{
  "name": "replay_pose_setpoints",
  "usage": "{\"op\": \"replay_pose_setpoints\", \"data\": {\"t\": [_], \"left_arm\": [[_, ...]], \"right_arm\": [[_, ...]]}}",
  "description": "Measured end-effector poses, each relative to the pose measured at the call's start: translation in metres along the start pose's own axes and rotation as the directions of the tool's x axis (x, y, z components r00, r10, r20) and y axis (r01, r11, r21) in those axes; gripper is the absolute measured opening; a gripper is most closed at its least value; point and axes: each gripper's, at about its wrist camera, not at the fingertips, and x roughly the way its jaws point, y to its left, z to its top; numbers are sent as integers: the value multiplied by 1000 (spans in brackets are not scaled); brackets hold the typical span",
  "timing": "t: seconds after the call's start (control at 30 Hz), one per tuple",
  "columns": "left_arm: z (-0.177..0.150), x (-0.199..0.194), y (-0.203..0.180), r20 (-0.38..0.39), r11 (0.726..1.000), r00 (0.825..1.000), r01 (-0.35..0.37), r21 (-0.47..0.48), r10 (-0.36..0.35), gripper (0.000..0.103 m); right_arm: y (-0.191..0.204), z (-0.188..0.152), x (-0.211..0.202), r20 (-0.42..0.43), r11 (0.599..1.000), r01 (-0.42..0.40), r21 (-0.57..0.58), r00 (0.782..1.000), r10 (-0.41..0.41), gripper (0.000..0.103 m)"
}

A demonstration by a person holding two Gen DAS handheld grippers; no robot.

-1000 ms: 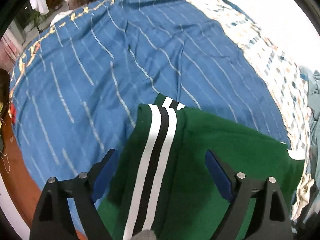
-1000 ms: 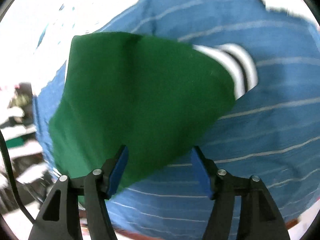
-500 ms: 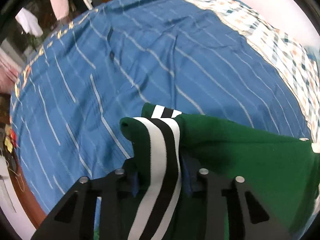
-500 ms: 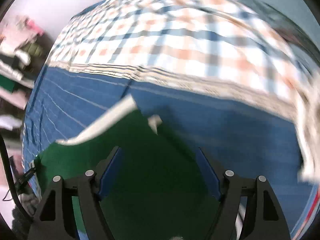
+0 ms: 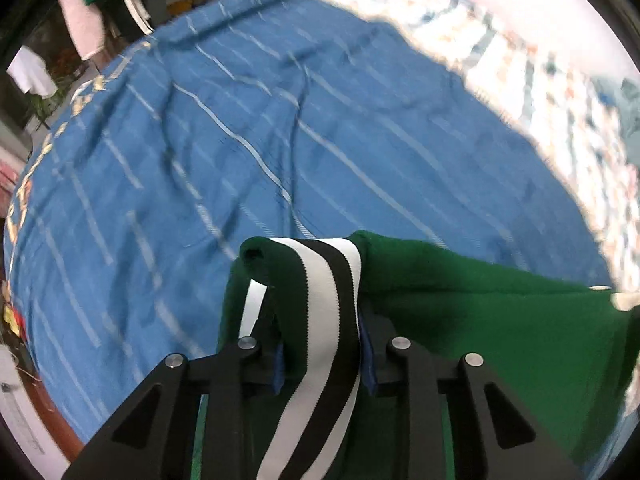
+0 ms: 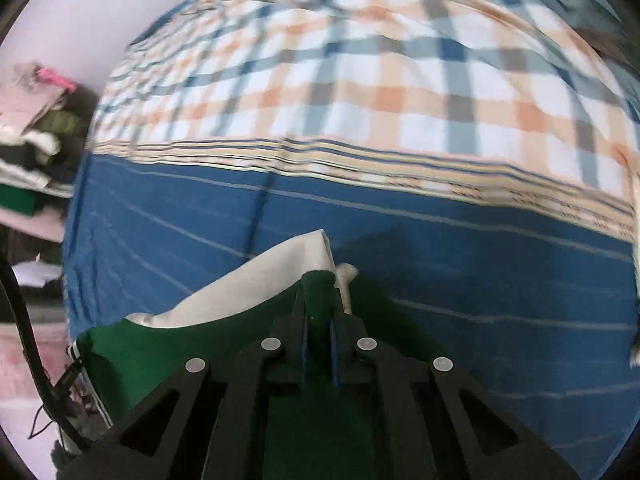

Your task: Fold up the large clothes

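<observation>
Stretching between grippers, green garment [image 5: 500, 320]

Both fisheye views were evenly and softly lit, with the pale wall [image 5: 520, 4] washed out to near white. Motion blur smeared the blue striped bedspread [image 5: 240, 140] and the plaid blanket [image 6: 380, 80], most toward the curved edges, where straight stripes bowed. Black vignette ringed each frame. The green garment [image 5: 500, 340] nearby stayed sharper, casting a soft shadow.
</observation>
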Motion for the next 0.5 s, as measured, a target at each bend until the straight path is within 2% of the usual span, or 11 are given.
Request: {"op": "replay_pose_setpoints", "data": {"t": [0.07, 0.13, 0.17, 0.23, 0.3, 0.33, 0.37, 0.43, 0.5], "left_arm": [[7, 24, 3, -45, 1000, 999, -1, -3, 1, 42], [11, 28, 9, -61, 999, 998, 23, -26, -25, 45], [11, 25, 13, -68, 999, 997, 34, -40, -37, 46], [9, 10, 19, -61, 996, 996, 53, -74, -57, 46], [3, -10, 26, -32, 994, 998, 60, -91, -63, 50], [-2, -21, 30, -13, 994, 998, 54, -98, -56, 61], [-7, -30, 36, 6, 993, 999, 33, -111, -33, 76], [-16, -44, 49, 33, 989, 999, 7, -145, -2, 92], [-28, -56, 67, 34, 978, 998, -42, -203, 50, 92]], "right_arm": [[-11, 0, 15, -40, 999, 12, 35, 999, -11, 8], [-13, 3, 44, -99, 997, 41, 59, 994, -35, 13], [-14, 7, 54, -117, 996, 62, 65, 992, -55, 26], [-16, 14, 61, -146, 990, 117, 82, 984, -104, 41], [-14, 16, 42, -99, 988, 123, 90, 989, -114, 43], [-13, 16, 29, -66, 988, 132, 86, 990, -126, 44], [-11, 14, 15, -34, 986, 141, 84, 990, -139, 45], [-2, 4, -17, 39, 983, 169, 68, 984, -171, 45], [16, -11, -38, 61, 989, 146, 27, 987, -148, 45]]}}
